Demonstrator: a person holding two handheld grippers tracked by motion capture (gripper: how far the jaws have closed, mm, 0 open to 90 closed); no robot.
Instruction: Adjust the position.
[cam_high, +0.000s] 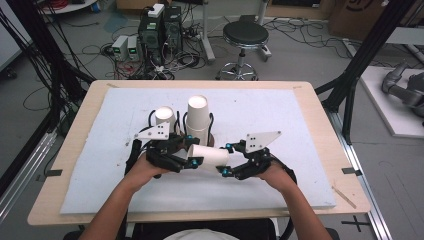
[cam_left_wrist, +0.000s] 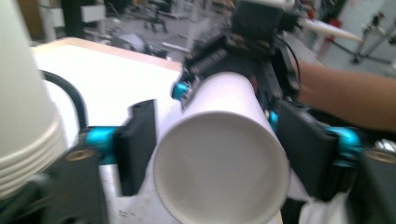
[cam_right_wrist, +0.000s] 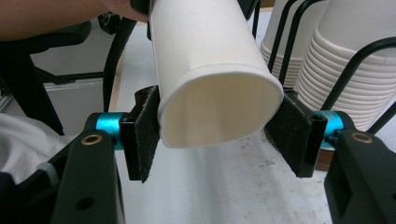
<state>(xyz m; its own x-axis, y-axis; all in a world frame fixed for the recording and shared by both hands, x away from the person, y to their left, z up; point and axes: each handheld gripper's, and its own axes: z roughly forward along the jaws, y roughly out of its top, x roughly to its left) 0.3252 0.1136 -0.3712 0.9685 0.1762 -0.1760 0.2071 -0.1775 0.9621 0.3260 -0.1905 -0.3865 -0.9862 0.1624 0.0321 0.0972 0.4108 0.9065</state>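
Observation:
A white paper cup lies on its side, held up between both grippers over the white mat. My left gripper holds its left end; in the left gripper view the cup's round end sits between the black pads, which touch its sides. My right gripper is shut on the other end; in the right gripper view that end is squeezed slightly oval between the pads. The right gripper also appears beyond the cup in the left gripper view.
Two stacks of paper cups stand in black wire holders just behind the grippers, a short stack and a taller stack; they are close on the right in the right gripper view. The wooden table edge surrounds the mat.

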